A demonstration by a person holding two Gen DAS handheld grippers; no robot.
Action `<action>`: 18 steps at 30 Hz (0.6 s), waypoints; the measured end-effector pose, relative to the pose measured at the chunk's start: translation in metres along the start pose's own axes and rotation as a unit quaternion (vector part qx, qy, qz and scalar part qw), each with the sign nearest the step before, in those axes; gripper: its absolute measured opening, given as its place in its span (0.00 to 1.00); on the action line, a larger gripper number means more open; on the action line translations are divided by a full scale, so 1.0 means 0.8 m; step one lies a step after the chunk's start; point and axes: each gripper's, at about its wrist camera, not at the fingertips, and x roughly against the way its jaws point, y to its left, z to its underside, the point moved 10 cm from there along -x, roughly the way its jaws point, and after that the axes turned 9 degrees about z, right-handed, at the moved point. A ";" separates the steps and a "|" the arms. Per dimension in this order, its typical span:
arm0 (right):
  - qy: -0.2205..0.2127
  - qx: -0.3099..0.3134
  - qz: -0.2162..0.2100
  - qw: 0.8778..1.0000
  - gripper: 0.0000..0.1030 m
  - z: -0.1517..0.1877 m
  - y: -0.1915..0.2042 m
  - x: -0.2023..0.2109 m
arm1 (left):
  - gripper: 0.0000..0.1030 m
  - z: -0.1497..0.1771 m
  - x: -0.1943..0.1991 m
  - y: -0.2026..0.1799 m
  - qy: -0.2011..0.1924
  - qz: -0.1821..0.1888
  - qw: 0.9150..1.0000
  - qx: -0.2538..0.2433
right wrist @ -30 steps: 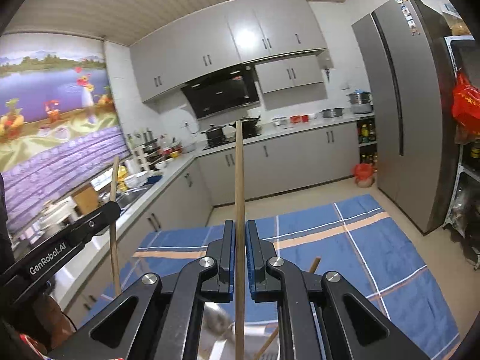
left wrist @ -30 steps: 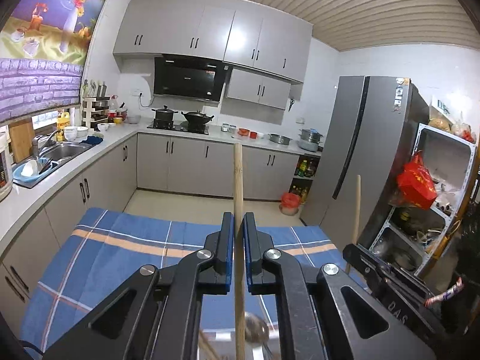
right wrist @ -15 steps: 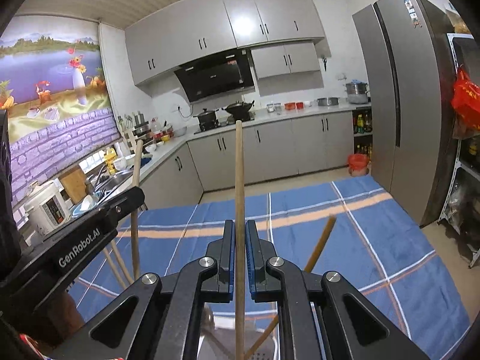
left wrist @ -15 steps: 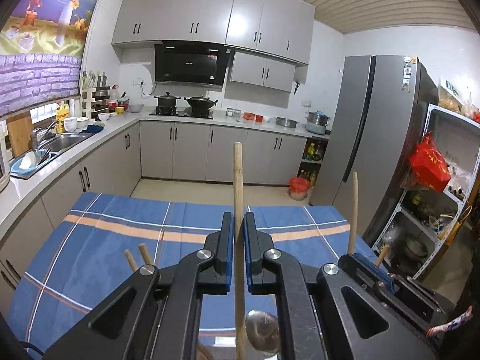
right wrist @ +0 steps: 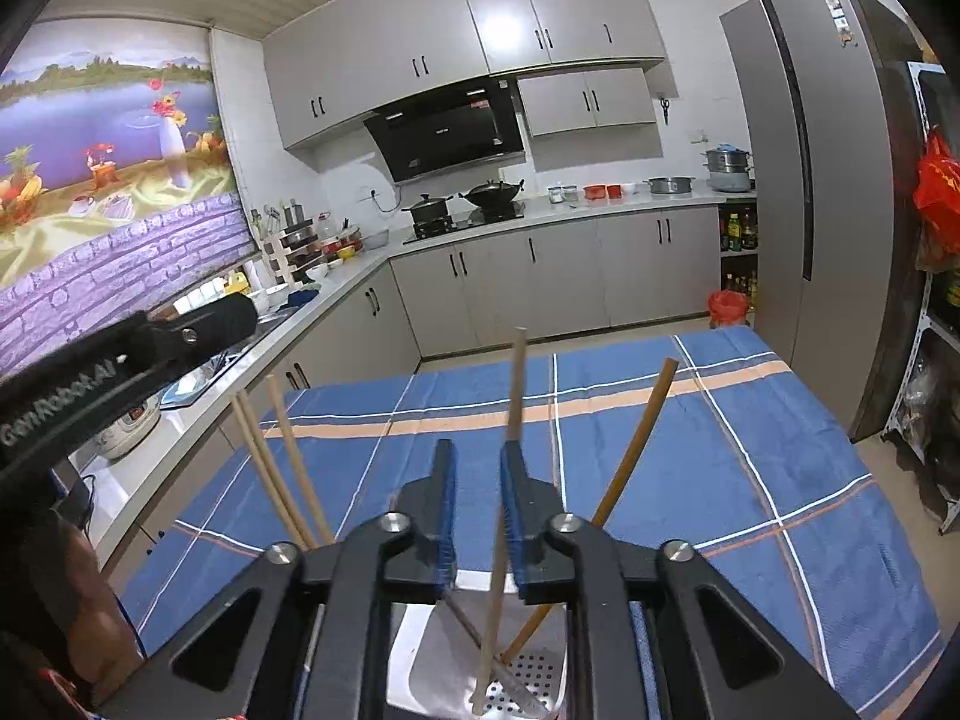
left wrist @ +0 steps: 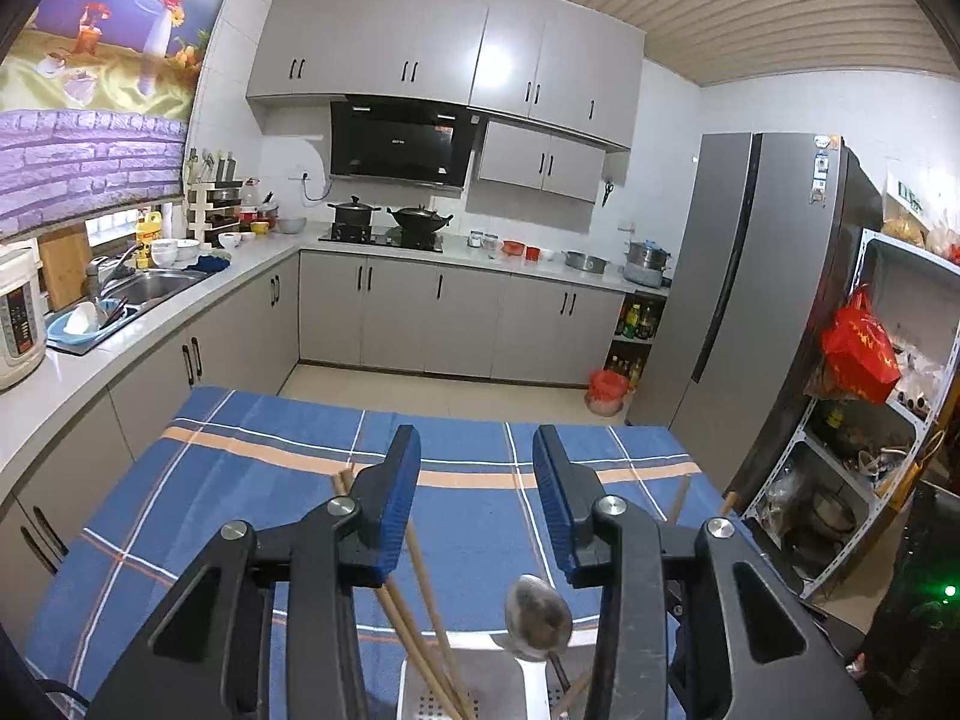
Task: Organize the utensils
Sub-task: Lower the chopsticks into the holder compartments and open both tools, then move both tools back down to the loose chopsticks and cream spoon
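My left tongs (left wrist: 474, 498) opening, empty | right tongs (right wrist: 477, 501) opening around chopstick (right wrist: 507, 456) (above holder (right wrist: 528, 678)) | release straight, lift clear gently.

The chopsticks (right wrist: 635, 443) are matt, pale wood, and the spoon (left wrist: 538, 617) is dull, tarnished metal. The utensil holder (right wrist: 528, 675) is smooth white plastic with a perforated floor, standing on a woven blue checked cloth (left wrist: 252, 480) that covers the bench. The fingers (left wrist: 396, 498) are matt black plastic faced with ribbed blue pads; the refrigerator (left wrist: 738, 312) has a satin grey metal finish.
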 end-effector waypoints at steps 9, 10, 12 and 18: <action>-0.018 0.005 -0.010 1.000 0.48 -0.007 -0.018 0.084 | 0.50 -0.005 0.099 -0.005 -0.017 -0.011 1.000 0.011; -0.012 0.007 -0.009 1.000 0.48 0.000 -0.025 0.091 | 0.53 -0.001 0.111 -0.004 -0.017 -0.012 1.000 0.015; 0.021 0.012 -0.006 1.000 0.48 0.030 -0.048 0.103 | 0.59 0.016 0.131 0.001 -0.007 -0.017 0.999 0.026; 0.177 0.025 -0.018 0.984 0.37 0.171 -0.089 0.110 | 0.60 0.105 0.156 0.017 0.072 -0.036 0.996 0.035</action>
